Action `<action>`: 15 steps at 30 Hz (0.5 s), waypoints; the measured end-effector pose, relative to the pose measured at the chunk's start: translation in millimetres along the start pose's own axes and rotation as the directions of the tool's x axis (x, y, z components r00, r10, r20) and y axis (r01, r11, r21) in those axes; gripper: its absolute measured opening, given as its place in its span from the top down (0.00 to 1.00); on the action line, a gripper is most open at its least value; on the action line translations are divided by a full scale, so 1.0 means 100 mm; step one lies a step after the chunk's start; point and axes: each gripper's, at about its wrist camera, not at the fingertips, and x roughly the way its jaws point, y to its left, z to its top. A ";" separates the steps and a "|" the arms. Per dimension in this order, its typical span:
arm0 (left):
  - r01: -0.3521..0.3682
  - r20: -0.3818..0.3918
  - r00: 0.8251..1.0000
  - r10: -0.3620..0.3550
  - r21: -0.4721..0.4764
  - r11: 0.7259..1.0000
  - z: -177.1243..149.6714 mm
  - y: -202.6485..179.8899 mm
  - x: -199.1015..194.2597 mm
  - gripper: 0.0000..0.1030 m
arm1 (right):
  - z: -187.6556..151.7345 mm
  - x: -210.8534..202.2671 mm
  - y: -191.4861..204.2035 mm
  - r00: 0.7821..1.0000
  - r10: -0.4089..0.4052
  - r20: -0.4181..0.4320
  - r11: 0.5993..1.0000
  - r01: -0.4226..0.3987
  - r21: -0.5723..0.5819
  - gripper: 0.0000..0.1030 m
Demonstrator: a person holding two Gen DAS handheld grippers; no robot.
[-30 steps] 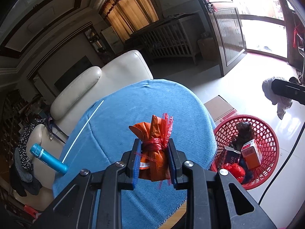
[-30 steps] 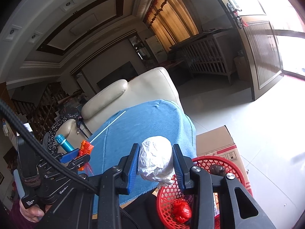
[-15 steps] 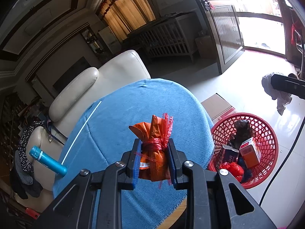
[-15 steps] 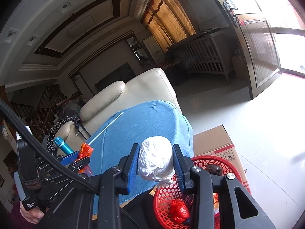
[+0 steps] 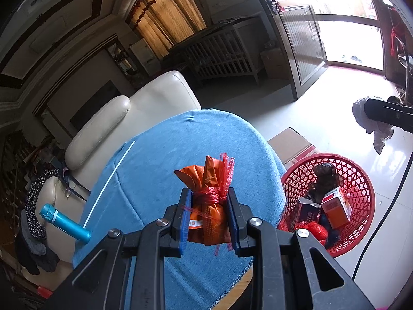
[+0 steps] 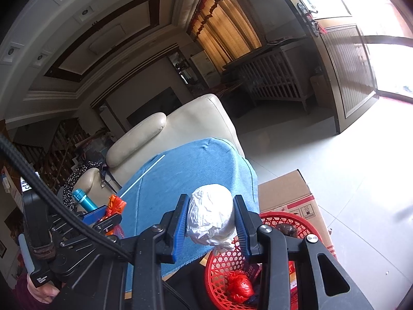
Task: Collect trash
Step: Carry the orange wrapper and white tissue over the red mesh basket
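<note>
My left gripper is shut on an orange wrapper bundle tied with red plastic, held above the blue-clothed table. My right gripper is shut on a crumpled white paper ball, held over the table's right edge and above the red mesh basket. The basket stands on the floor right of the table and holds small boxes, a dark lump and red plastic. The left gripper with its orange bundle shows at the left in the right wrist view.
A thin white stick lies on the table's left side. A teal bottle lies at its left edge. A cream sofa stands behind the table. A cardboard box stands beside the basket. A black cable runs across the floor.
Both grippers keep their loads. Both views have shifted slightly, and the right gripper now hangs a little more over the basket.
</note>
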 end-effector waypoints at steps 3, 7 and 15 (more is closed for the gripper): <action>0.003 0.003 1.000 -0.003 0.007 1.000 0.02 -0.02 0.00 0.73 | 0.01 0.00 -0.02 1.000 -0.001 0.001 1.000 0.001 0.003 0.64; 0.007 0.009 1.000 -0.008 0.019 1.000 0.05 -0.07 -0.01 0.73 | 0.02 -0.02 -0.05 1.000 -0.007 0.003 1.000 0.007 0.010 0.64; 0.041 0.016 0.999 -0.042 0.040 0.998 0.12 -0.21 0.00 0.73 | 0.02 -0.07 -0.12 1.000 -0.026 0.009 0.999 0.026 0.021 0.64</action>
